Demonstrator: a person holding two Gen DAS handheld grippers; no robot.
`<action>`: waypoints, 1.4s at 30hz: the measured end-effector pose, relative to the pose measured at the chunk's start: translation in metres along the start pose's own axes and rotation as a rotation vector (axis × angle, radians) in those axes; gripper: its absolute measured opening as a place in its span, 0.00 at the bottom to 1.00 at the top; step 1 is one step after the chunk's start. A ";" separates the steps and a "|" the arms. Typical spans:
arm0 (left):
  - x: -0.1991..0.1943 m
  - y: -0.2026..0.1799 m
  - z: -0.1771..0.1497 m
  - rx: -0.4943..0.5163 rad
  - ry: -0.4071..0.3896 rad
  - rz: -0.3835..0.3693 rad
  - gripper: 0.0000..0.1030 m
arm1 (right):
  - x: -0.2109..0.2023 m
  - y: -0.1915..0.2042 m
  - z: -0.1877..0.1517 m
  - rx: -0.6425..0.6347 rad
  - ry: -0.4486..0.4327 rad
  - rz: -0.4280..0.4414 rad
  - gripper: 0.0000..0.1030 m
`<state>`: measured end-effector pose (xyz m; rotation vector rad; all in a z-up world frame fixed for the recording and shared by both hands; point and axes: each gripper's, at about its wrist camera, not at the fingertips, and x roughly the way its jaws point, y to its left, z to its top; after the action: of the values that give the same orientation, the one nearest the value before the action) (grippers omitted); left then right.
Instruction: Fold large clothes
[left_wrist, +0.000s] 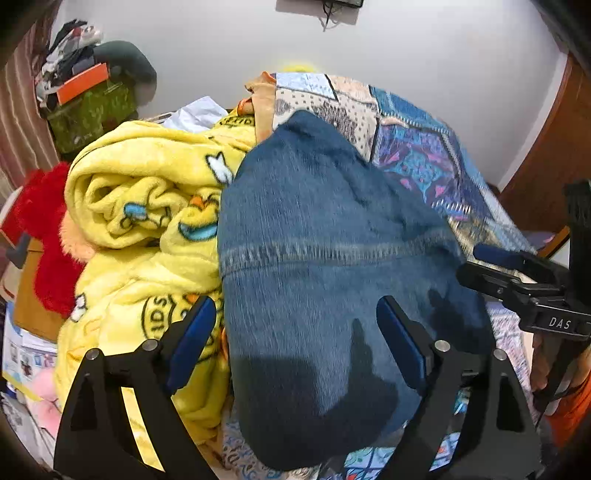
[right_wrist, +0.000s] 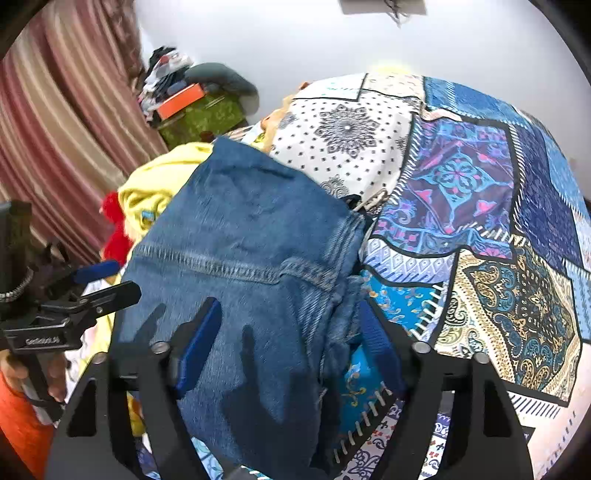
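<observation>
Folded blue jeans (left_wrist: 325, 266) lie on the patterned bedspread (left_wrist: 417, 158); they also show in the right wrist view (right_wrist: 243, 258). My left gripper (left_wrist: 295, 325) is open above the near part of the jeans, its blue pads spread to either side and holding nothing. My right gripper (right_wrist: 288, 325) is open over the jeans' right edge, empty. The right gripper shows at the right edge of the left wrist view (left_wrist: 517, 273), and the left gripper at the left edge of the right wrist view (right_wrist: 99, 284).
A crumpled yellow cartoon blanket (left_wrist: 147, 221) lies left of the jeans, with a red plush item (left_wrist: 44, 236) beyond it. A green box (right_wrist: 203, 114) with an orange box and clothes on top stands by the striped curtain (right_wrist: 55, 122). The bedspread (right_wrist: 461, 184) stretches right.
</observation>
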<state>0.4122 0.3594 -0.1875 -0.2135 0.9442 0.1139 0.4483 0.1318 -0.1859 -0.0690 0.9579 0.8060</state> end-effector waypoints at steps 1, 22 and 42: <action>0.001 0.000 -0.005 0.001 0.015 0.011 0.86 | 0.006 0.002 -0.003 -0.013 0.016 -0.002 0.72; -0.089 -0.011 -0.063 -0.030 -0.032 0.049 0.89 | -0.079 -0.010 -0.052 -0.018 0.012 -0.033 0.76; -0.389 -0.133 -0.145 0.093 -0.802 0.080 0.89 | -0.350 0.105 -0.112 -0.184 -0.669 0.042 0.76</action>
<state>0.0964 0.1953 0.0638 -0.0305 0.1574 0.2094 0.1921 -0.0407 0.0401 0.0614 0.2537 0.8747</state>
